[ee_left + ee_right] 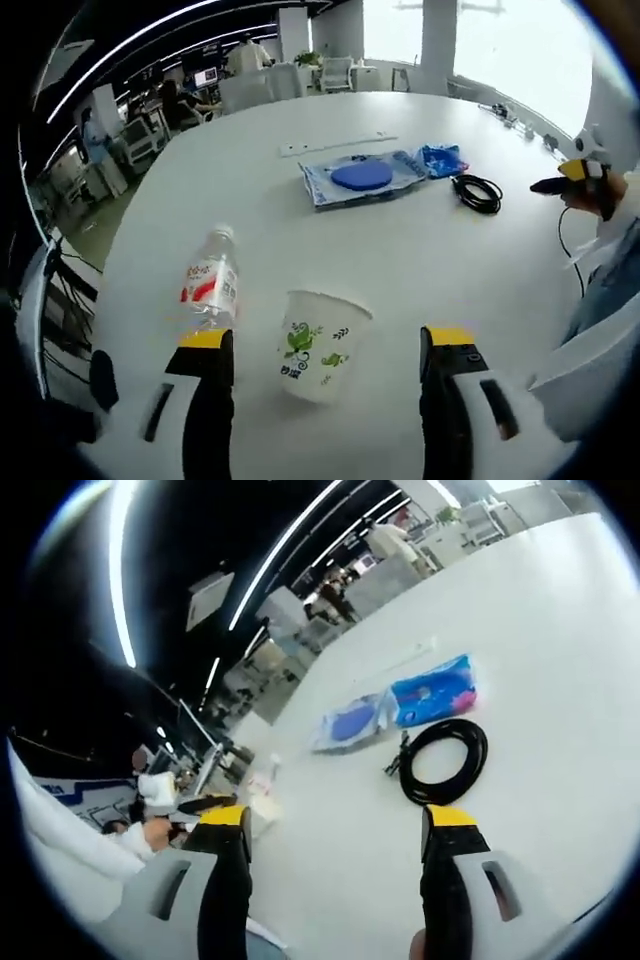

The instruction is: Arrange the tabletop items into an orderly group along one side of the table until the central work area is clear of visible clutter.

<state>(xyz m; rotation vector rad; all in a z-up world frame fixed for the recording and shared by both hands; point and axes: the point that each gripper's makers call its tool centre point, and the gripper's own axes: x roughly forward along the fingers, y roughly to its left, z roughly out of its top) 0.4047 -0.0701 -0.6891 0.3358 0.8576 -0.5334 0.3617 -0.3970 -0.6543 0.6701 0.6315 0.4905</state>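
A white paper cup (318, 345) with green leaf print stands on the white table (300, 240), between the tips of my open left gripper (327, 338) and not touched by them. A clear water bottle (210, 285) with a red label lies just left of the cup. Farther off lie a plastic bag with a blue disc (360, 177), a blue packet (440, 160) and a coiled black cable (478, 192). My right gripper (337, 822) hangs open above the table, with the cable (440, 760) just beyond its right jaw. The blue packet (432, 693) and the disc bag (350, 723) lie past the cable.
A thin white strip (335, 143) lies beyond the disc bag. The right gripper (585, 180) shows at the table's right edge, held by a person. A hand (155, 832) holds the left gripper (205, 805) at the left. Office desks and chairs (250, 85) stand behind the table.
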